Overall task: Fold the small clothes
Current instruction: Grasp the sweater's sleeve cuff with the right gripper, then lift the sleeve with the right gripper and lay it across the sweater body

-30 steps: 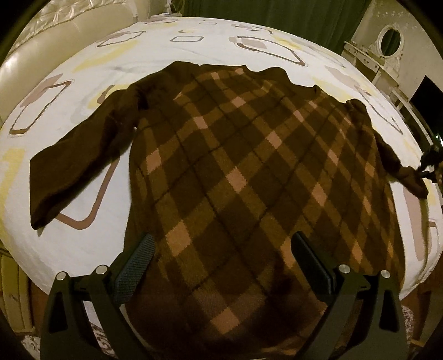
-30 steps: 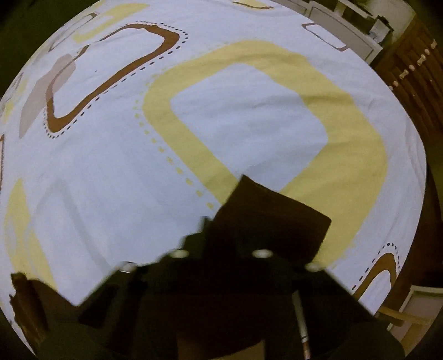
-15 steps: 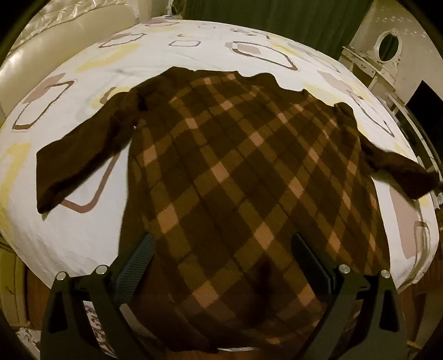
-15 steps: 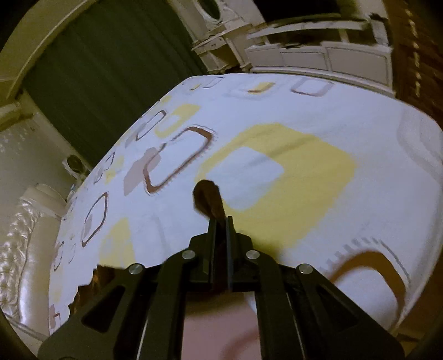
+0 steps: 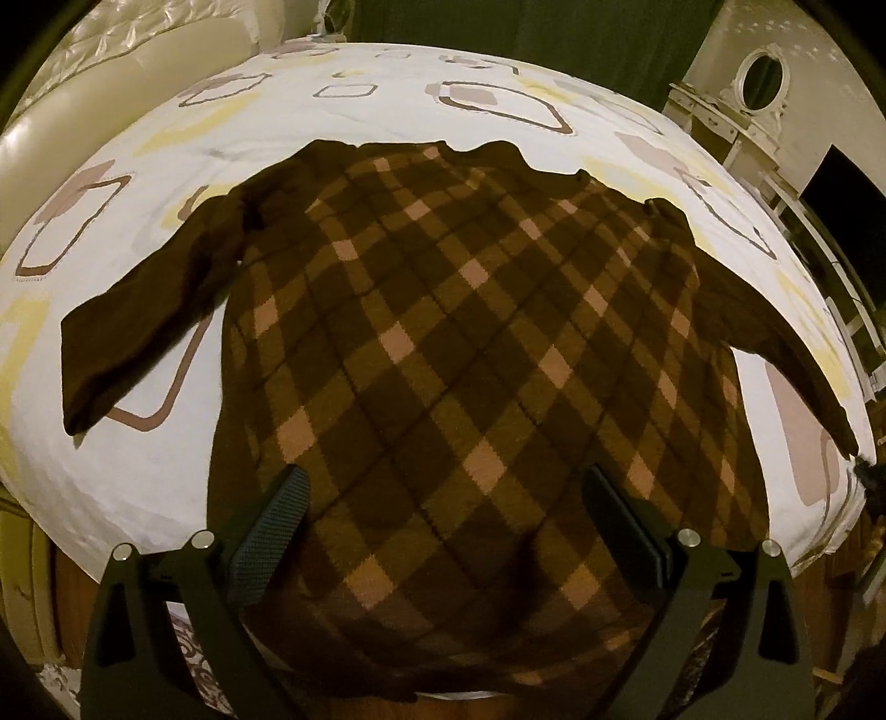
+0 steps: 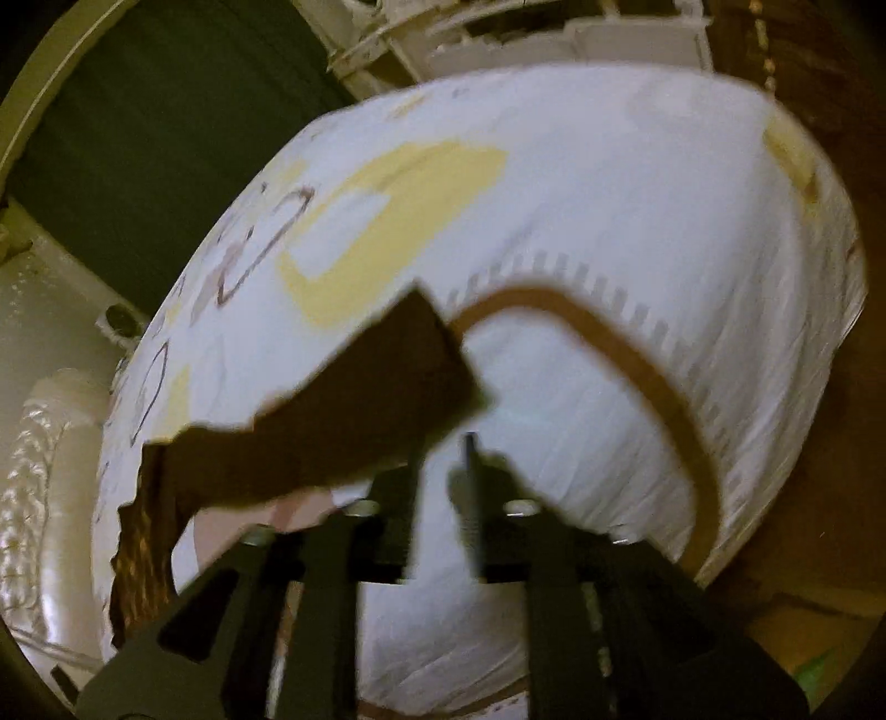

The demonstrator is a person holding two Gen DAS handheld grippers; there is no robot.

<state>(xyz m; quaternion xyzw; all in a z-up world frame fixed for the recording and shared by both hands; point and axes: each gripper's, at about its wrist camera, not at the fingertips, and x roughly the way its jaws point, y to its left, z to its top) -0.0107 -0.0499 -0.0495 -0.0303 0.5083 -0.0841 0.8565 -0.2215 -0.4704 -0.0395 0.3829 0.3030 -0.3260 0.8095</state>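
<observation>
A brown sweater (image 5: 470, 354) with a tan diamond check lies flat on the bed (image 5: 138, 459), both sleeves spread out. My left gripper (image 5: 443, 515) is open and empty, hovering above the sweater's hem near the bed's front edge. The right sleeve (image 5: 775, 343) stretches out toward the bed's right edge. In the right wrist view the right gripper (image 6: 443, 459) has its jaws slightly apart, with the plain brown sleeve cuff (image 6: 387, 399) lying just left of and ahead of the fingers; the view is blurred.
The bed has a white cover with yellow and brown squares (image 6: 554, 221). A cream padded headboard (image 5: 83, 111) is at the left. White furniture with an oval mirror (image 5: 764, 77) and a dark green curtain (image 5: 526, 27) stand behind. Wooden floor lies beyond the bed's right edge (image 6: 830, 443).
The right gripper was shut on the sleeve cuff and pulled it outward; now its jaws are slightly apart and the sleeve lies straight. The left gripper pulled back slightly.
</observation>
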